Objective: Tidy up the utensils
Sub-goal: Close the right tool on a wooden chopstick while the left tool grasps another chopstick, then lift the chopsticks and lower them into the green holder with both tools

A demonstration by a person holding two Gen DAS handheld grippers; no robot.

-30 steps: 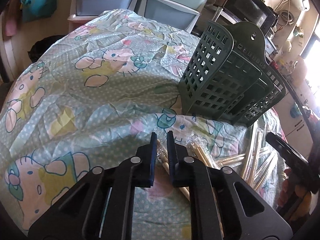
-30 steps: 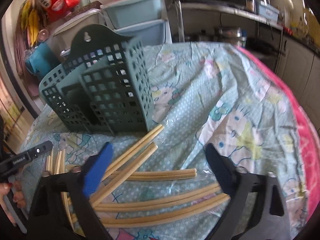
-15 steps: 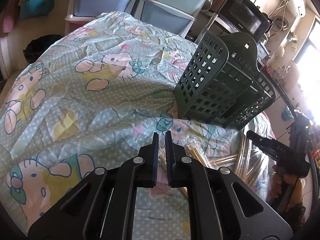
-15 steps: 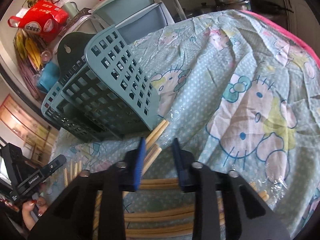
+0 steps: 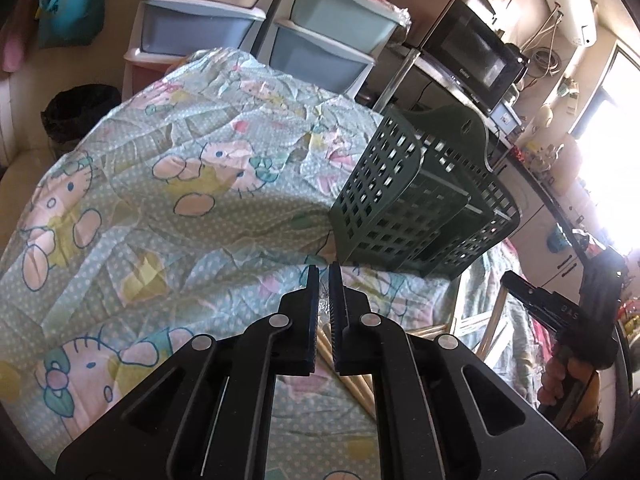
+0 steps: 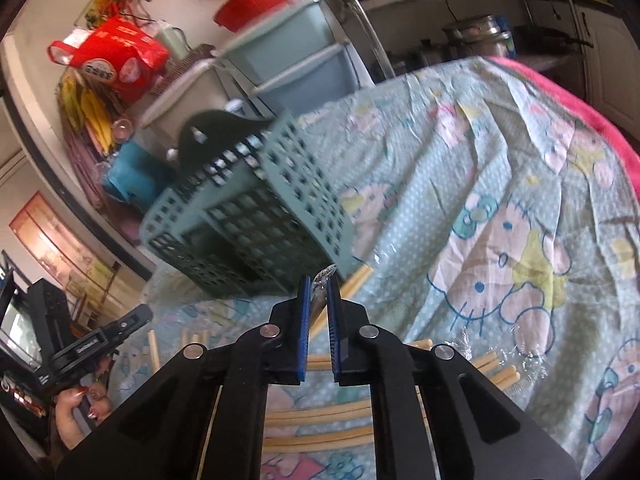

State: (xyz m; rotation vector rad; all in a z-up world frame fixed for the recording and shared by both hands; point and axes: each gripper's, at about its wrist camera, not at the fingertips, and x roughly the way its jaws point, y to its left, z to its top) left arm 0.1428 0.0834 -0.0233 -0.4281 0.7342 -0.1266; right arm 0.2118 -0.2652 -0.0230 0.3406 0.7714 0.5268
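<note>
My green utensil caddy (image 5: 416, 200) stands right of centre on the surface (image 5: 168, 200); I can't see its contents. My left claw (image 5: 325, 280) grips wrapped chopsticks (image 5: 326, 350). My right claw (image 6: 318, 284) is closing on a wrapped pair (image 6: 319, 300).

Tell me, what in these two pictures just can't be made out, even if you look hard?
- Inside of the green basket: both wrist views show only its grid walls, so its contents stay unknown.
- Wrapped chopsticks in the right gripper, whose jaws are closing: the fingers cover most of them.
- Chopsticks between the left gripper fingers: the gripper body hides their full length and number.
- Basket in the right wrist view: motion blur smears its edges.
</note>
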